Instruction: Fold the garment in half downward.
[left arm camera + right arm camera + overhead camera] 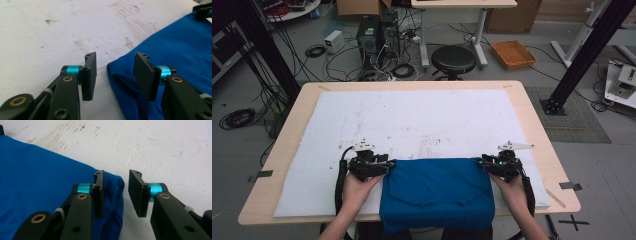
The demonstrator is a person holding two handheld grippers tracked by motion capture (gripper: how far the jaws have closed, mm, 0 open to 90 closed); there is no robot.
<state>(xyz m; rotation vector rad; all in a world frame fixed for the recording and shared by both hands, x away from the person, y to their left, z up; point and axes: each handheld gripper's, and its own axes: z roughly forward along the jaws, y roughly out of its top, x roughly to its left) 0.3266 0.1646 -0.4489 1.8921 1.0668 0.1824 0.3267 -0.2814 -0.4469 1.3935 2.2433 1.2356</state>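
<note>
1. High view, main item: blue cloth [436, 192], folded, lying at the near edge of the bench [277, 150] on a white mat [412, 120]; its near portion hangs over the bench edge toward the person.
2. Far left corner of the cloth: left tongs [115, 75] stand here with jaws apart, one jaw over bare mat and the other over the fabric, the corner fold between them. Not clamped.
3. Far right corner of the cloth: right tongs [115, 192] likewise apart; one jaw lies against or just beside the corner fold, the other over the mat. Whether that jaw touches the fabric cannot be told.
4. Mat condition: stained with brown marks beyond the cloth's far edge.
5. Surroundings: black stool [453, 59], computer towers and loose cables on the floor beyond the bench.
6. Risk, judged: the corners are several layers thick, so a shallow closure may catch only the top layer and undo the fold when lifted.
7. Risk, judged: uneven closure between the two tongs would skew the cloth, and the overhanging part could drag it off the bench.
</note>
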